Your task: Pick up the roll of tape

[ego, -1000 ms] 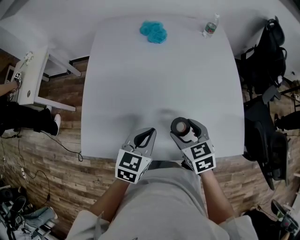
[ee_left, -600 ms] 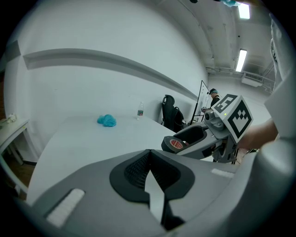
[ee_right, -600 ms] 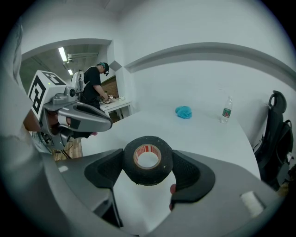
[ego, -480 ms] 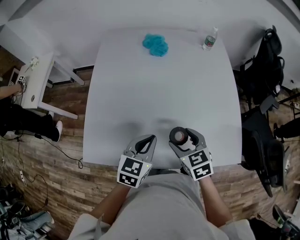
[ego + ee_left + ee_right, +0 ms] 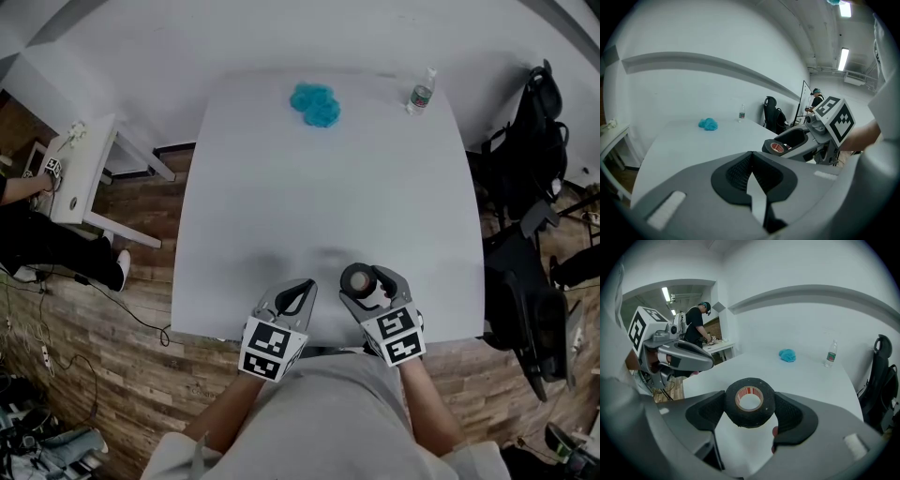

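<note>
In the head view, your right tongs (image 5: 370, 278) clamp the roll of tape (image 5: 357, 278) over the near edge of the smooth white tabletop (image 5: 319, 187). Your left tongs (image 5: 302, 289) sit just beside them, pinched together. The left gripper view shows their ribbed black pads (image 5: 736, 171) meeting. Only the right gripper view shows the roll's matte black ring and red-printed core, pressed between the textured pads.

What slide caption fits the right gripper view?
Right gripper holds a black roll of tape between its fingers; teal cloth and water bottle on the white table.
</note>
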### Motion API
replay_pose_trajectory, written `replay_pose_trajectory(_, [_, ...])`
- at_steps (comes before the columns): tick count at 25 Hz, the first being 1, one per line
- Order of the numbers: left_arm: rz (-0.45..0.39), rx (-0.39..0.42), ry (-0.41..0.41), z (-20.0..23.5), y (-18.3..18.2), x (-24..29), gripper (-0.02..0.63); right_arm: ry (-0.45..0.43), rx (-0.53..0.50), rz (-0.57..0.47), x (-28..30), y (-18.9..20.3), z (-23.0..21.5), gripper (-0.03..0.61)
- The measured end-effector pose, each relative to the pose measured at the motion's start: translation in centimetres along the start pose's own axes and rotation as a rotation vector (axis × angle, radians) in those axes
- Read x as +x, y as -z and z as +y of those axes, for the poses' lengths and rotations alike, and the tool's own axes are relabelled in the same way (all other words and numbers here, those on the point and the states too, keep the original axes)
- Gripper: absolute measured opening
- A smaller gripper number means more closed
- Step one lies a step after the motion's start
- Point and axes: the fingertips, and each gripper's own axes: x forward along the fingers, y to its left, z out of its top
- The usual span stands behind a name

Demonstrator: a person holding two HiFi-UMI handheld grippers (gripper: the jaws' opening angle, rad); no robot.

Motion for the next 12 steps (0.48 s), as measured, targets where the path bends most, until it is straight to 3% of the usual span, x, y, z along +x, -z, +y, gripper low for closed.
replay_pose_trajectory(12, [0.010, 0.002, -0.011, 0.1, 0.5, -0.8, 0.020, -0.006, -0.066, 0.004, 0.1, -0.4, 1.1, 0.337])
